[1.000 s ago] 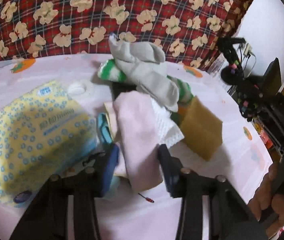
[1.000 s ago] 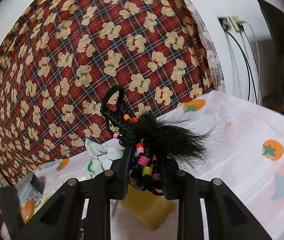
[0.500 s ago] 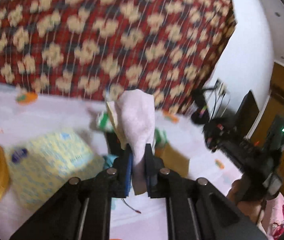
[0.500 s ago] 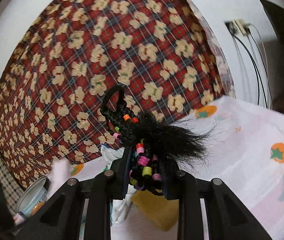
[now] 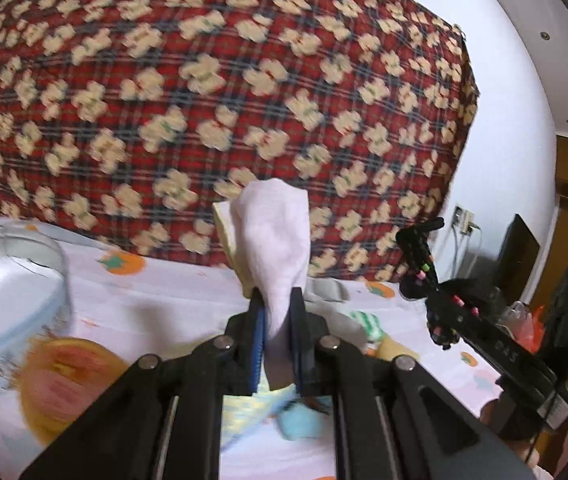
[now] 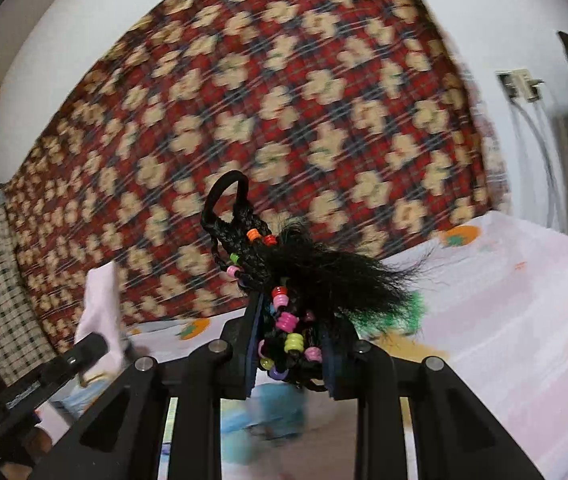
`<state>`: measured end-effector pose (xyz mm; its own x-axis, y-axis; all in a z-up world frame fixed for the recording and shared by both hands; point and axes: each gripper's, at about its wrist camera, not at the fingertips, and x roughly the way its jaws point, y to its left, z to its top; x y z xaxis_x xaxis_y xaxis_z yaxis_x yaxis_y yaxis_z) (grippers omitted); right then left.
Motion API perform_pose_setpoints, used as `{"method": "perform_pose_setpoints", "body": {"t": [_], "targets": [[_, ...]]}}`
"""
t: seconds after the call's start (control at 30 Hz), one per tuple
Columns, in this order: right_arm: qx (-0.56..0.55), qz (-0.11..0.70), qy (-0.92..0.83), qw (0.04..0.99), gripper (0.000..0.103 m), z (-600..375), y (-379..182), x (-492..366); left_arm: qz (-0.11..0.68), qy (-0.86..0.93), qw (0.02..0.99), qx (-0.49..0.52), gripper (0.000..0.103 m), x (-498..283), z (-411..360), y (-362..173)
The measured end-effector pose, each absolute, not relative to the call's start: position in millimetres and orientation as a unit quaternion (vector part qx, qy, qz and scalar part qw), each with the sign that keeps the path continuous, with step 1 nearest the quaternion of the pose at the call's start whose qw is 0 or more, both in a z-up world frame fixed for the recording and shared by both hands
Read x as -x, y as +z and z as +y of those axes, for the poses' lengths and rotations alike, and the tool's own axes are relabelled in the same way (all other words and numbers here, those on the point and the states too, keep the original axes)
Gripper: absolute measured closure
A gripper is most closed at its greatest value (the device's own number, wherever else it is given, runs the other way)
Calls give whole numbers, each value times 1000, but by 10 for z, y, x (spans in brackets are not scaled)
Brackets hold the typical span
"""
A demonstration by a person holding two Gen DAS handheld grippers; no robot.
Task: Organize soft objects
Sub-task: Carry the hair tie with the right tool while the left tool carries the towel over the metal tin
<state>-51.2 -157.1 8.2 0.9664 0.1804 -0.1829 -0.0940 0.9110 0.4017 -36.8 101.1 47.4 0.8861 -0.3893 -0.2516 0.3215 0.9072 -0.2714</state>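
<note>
Socks are what we see pinched in our left hand-held gripper (image 5: 275,328): a pale pink sock (image 5: 277,240) with a cream one behind it, raised above the fruit-print sheet (image 5: 171,296). At far left stand a clear tub (image 5: 11,280) and an orange lid (image 5: 67,380), blurred. To the right, our right hand-held gripper (image 6: 292,352) is clenched on a black beaded hair braid (image 6: 304,276), also held off the sheet.
</note>
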Motion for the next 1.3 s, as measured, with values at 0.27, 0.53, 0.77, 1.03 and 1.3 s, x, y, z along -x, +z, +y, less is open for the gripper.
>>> {"method": "perform_pose_setpoints", "body": {"t": [0.27,0.53,0.77,1.03,1.3], "targets": [[-191,116,163,961,75,-690,246,466,123,-124,979,105,94,395,1690,549],[-174,122,231,949,75,148,364,324,109,-53,987,109,94,361,2400,572],[-172,142,278,934,75,861,390,66,114,26,986,120,94,266,2978,452],[-174,203,311,912,75,1614,244,-364,134,113,974,142,94,31,3487,278],[-169,270,306,897,75,1984,-34,-758,185,141,962,144,94,-178,3633,66]]}}
